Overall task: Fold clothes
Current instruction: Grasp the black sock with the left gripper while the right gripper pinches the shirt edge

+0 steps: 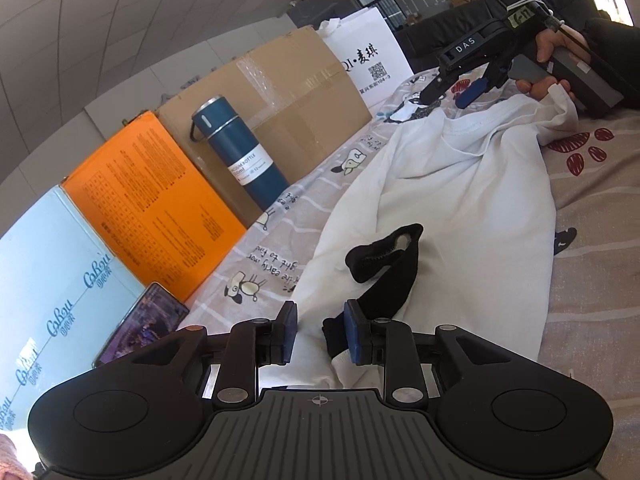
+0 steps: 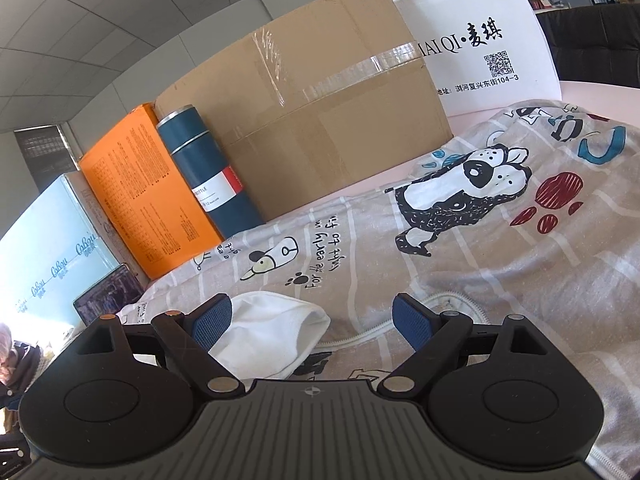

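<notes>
The white shirt (image 1: pixel 460 200) lies rumpled lengthwise on the printed sheet (image 1: pixel 592 208), black socks (image 1: pixel 384 256) on it at 6 o'clock between the left tongs' (image 1: pixel 320 332) narrow gap, while the right tongs (image 2: pixel 312 320) spread wide over its 1 o'clock end, suggesting each end needs gripping and spreading.

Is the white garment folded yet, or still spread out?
Not folded: the white garment lies loosely spread and rumpled across the printed sheet, with a black sock on it.
</notes>
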`<state>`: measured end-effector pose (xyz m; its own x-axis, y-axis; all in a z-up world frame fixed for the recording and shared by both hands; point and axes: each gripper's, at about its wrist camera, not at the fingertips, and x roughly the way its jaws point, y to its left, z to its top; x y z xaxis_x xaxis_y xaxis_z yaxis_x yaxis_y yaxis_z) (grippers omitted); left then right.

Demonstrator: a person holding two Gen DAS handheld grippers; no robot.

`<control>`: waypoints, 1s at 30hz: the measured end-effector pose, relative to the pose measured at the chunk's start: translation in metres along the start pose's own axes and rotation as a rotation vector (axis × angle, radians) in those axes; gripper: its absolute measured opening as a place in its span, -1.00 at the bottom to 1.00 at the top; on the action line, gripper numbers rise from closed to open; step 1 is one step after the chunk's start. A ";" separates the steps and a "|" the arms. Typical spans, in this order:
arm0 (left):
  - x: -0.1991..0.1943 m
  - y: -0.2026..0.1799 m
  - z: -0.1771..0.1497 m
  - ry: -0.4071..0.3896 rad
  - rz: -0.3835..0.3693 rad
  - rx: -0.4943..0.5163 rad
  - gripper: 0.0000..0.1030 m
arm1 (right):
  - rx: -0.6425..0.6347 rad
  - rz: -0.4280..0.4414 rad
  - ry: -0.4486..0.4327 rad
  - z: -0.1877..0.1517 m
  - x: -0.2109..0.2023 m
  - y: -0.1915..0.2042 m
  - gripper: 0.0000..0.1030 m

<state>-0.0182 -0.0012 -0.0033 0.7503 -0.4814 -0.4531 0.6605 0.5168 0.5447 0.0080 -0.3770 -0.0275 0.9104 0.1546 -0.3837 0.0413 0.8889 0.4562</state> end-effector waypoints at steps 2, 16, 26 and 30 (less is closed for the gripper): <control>-0.001 -0.003 0.000 0.002 -0.021 0.010 -0.31 | -0.011 0.006 0.009 -0.001 0.001 0.002 0.69; 0.009 -0.006 -0.002 -0.035 -0.074 -0.019 -0.68 | -0.035 0.087 0.134 0.001 0.027 0.009 0.69; 0.005 0.019 0.007 -0.112 0.160 0.019 -0.83 | -0.170 0.107 0.163 0.015 0.048 0.029 -0.90; 0.025 0.051 0.019 -0.131 0.261 0.028 -0.83 | -0.230 0.087 0.078 0.035 0.051 0.039 -0.91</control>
<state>0.0339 -0.0004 0.0261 0.8835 -0.4230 -0.2011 0.4433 0.6166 0.6506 0.0702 -0.3491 -0.0009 0.8718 0.2591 -0.4158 -0.1383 0.9443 0.2985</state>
